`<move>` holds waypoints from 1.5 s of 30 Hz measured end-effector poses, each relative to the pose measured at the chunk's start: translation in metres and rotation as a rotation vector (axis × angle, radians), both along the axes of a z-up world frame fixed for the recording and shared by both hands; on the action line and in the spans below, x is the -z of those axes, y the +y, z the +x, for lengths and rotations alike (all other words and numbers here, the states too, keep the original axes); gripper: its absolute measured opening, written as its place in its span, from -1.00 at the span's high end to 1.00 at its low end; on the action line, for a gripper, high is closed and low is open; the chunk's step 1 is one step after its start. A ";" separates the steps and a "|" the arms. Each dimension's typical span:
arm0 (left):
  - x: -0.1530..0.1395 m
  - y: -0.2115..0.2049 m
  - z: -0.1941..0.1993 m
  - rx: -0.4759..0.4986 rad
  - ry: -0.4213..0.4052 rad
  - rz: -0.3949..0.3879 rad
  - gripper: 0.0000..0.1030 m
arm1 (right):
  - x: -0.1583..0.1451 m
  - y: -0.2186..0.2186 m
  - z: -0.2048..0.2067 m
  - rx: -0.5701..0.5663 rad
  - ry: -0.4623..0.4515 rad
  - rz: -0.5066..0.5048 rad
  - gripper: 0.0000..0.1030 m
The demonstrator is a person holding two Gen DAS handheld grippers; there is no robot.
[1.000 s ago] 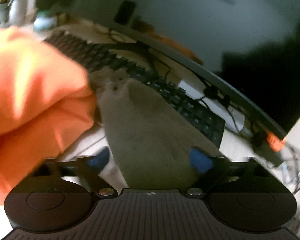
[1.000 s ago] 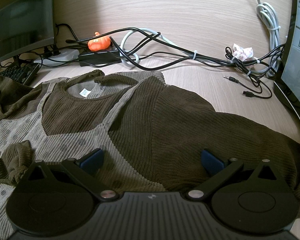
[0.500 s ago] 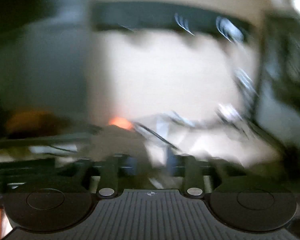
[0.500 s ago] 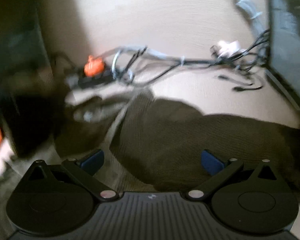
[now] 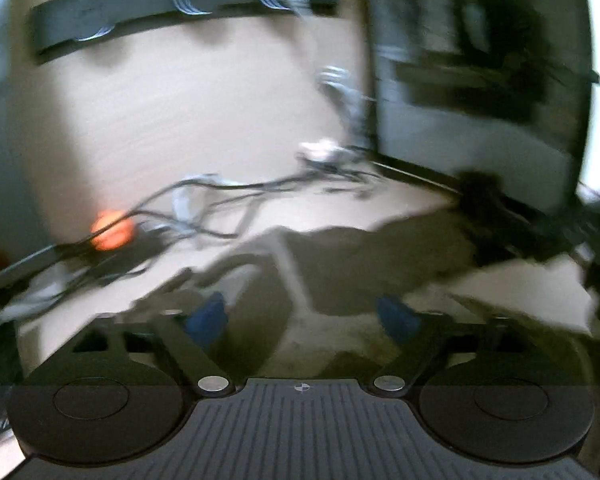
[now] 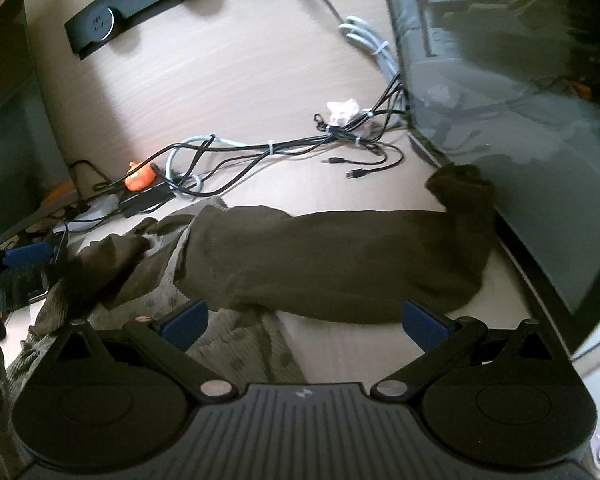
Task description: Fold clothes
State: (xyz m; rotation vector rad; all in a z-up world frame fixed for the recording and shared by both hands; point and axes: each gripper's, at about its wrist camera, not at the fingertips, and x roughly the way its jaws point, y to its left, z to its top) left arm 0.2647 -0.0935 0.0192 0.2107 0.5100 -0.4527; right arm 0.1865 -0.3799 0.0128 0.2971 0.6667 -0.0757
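A brown and beige knit sweater (image 6: 332, 256) lies on the light wooden desk (image 6: 228, 68), one dark sleeve stretched right to a cuff (image 6: 464, 184) against the computer case. My right gripper (image 6: 306, 320) is open and empty, hovering above the sweater's lower edge. My left gripper (image 5: 304, 316) is open over the blurred sweater (image 5: 360, 264) in the left wrist view. The left gripper's blue finger (image 6: 28, 254) shows at the far left of the right wrist view, by the sweater's shoulder.
A tangle of black and grey cables (image 6: 268, 152) with an orange object (image 6: 140, 176) lies behind the sweater. A black power strip (image 6: 148, 4) sits at the back. A glass-sided computer case (image 6: 520, 112) stands right. A monitor (image 6: 8, 120) stands left.
The left gripper swung away from the keyboard and the orange cloth to face the sweater, shut briefly and now is open. The right gripper rose and pulled back; the sleeve now lies stretched right.
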 end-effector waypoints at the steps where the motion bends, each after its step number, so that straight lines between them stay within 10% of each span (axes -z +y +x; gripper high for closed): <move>1: -0.004 0.009 0.007 -0.091 0.020 -0.050 -0.85 | 0.000 0.000 -0.001 0.002 -0.001 0.001 -1.00; 7: 0.010 0.056 0.090 -0.456 0.385 -0.384 -0.70 | -0.005 0.012 -0.003 -0.027 -0.008 -0.002 -1.00; 9: 0.021 0.048 0.108 -0.430 0.396 -0.335 0.63 | -0.007 0.016 -0.004 -0.043 -0.005 -0.012 -1.00; 10: 0.024 0.043 0.114 -0.420 0.391 -0.297 0.85 | -0.008 0.016 -0.006 -0.049 -0.006 -0.020 -1.00; 16: -0.038 0.001 0.081 -0.211 0.034 -0.212 0.84 | 0.001 0.003 -0.006 0.012 0.027 0.026 -1.00; 19: -0.031 -0.020 0.070 -0.096 0.095 -0.238 0.82 | 0.001 -0.008 -0.001 0.065 0.028 0.071 -1.00; 27: 0.011 -0.024 0.017 -0.012 0.154 -0.076 -0.68 | 0.017 -0.031 0.037 0.274 0.097 0.034 -1.00; 37: 0.038 0.028 0.018 -0.206 0.286 -0.053 -0.81 | 0.039 -0.049 0.076 0.276 -0.013 0.244 -1.00; 40: 0.030 0.026 0.015 -0.209 0.234 -0.031 -0.81 | 0.034 -0.054 0.091 0.223 -0.081 0.369 -1.00; 45: 0.017 -0.027 0.045 -0.110 0.042 0.183 -0.81 | 0.027 -0.051 0.098 0.225 -0.082 0.305 -1.00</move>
